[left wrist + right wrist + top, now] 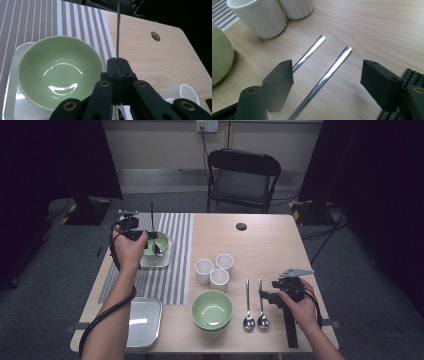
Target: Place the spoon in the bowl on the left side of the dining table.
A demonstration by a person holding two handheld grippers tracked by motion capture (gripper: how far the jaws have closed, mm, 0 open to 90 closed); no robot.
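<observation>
My left gripper (150,236) is shut on a metal spoon (156,247). The spoon's bowl end hangs over a green bowl (162,241), which sits on a small metal tray (150,261) at the far left. In the left gripper view the spoon's handle (118,30) rises straight up from the closed jaws of the left gripper (118,62), to the right of the green bowl (58,70). My right gripper (262,294) rests open near the front right, beside two spoons (248,310) lying side by side. In the right gripper view the open right gripper (327,72) has both spoon handles (332,67) between its jaws, untouched.
Three white cups (215,270) stand mid-table. A stack of green bowls (212,310) sits at the front centre, and an empty metal tray (144,320) lies at the front left. A striped mat (175,270) covers the left side. A black chair (242,177) stands behind the table.
</observation>
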